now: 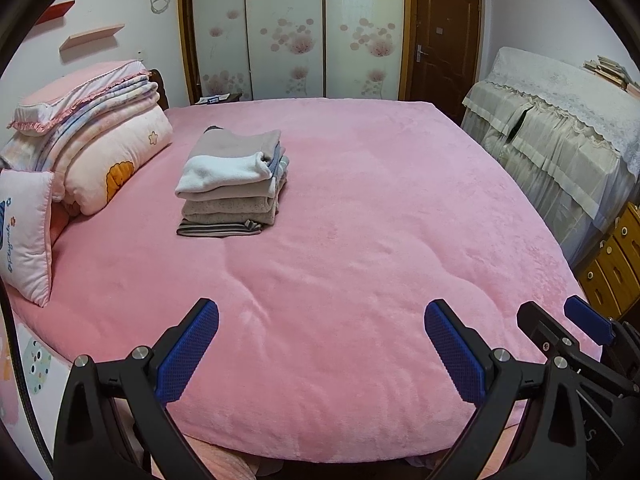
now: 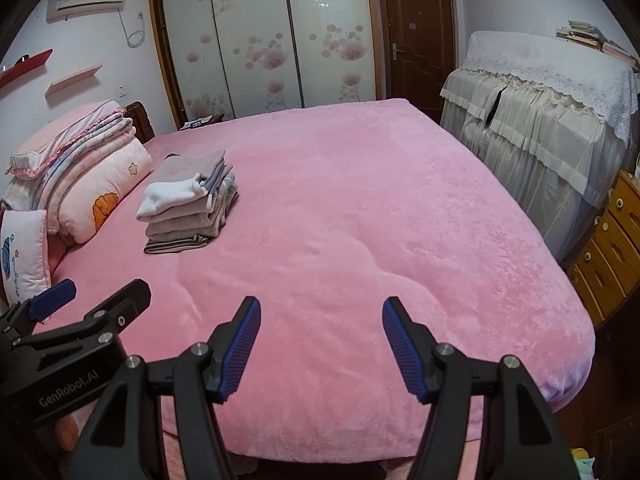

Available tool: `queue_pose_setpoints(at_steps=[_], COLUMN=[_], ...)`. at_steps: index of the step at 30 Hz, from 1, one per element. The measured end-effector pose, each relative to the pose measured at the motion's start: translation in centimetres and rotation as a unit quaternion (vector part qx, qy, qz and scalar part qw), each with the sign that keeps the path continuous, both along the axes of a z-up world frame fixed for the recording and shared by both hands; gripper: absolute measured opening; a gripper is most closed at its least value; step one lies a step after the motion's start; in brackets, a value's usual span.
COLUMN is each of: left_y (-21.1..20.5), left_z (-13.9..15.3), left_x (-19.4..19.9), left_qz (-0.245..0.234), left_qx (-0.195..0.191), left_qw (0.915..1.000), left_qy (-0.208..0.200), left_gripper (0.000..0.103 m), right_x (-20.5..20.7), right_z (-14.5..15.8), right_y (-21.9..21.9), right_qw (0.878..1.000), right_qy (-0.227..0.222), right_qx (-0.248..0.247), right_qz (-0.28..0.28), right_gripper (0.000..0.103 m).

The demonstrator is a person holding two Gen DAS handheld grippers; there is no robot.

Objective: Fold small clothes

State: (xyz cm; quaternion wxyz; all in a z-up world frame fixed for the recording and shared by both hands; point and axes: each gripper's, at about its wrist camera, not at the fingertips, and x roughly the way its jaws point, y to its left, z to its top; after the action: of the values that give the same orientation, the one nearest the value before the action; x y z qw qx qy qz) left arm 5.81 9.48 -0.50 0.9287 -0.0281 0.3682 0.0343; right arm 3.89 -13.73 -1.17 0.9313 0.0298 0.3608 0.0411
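Observation:
A stack of folded small clothes (image 1: pixel 234 182) in white, beige and grey stripes sits on the pink bed (image 1: pixel 360 220) toward its left side, next to the pillows; it also shows in the right wrist view (image 2: pixel 188 204). My left gripper (image 1: pixel 320 312) is open and empty above the near edge of the bed. My right gripper (image 2: pixel 320 308) is open and empty, also above the near edge. The right gripper shows at the right of the left wrist view (image 1: pixel 560 316), and the left gripper at the left of the right wrist view (image 2: pixel 100 288). No unfolded garment is in view.
Folded quilts and pillows (image 1: pixel 88 148) are piled at the head of the bed on the left. A cloth-covered piece of furniture (image 1: pixel 560 128) and a wooden drawer chest (image 1: pixel 612 264) stand to the right. A wardrobe (image 1: pixel 288 28) and a door (image 1: pixel 444 36) are behind.

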Motion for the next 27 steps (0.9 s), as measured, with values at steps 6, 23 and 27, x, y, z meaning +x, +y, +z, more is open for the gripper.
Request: queue_pose_setpoints(at_steps=[6, 23, 27], left_y=[0.05, -0.53, -0.41], left_z=[-0.03, -0.33, -0.51], left_x=[0.00, -0.49, -0.53], left_qz=[0.000, -0.016, -0.016], left_qx=[-0.001, -0.009, -0.017], left_qw=[1.0000, 0.9998, 0.9997], left_qy=[0.003, 0.005, 0.011], left_gripper=[0.102, 0.102, 0.102], right_x=[-0.01, -0.20, -0.23], right_z=[0.01, 0.29, 0.34], right_y=[-0.04, -0.87, -0.69], right_qw=[1.000, 1.000, 1.000], right_qy=[0.001, -0.004, -0.005], right_qx=[0.000, -0.005, -0.005], right_qz=[0.000, -0.011, -0.012], right_gripper=[0.064, 0.064, 0.064])
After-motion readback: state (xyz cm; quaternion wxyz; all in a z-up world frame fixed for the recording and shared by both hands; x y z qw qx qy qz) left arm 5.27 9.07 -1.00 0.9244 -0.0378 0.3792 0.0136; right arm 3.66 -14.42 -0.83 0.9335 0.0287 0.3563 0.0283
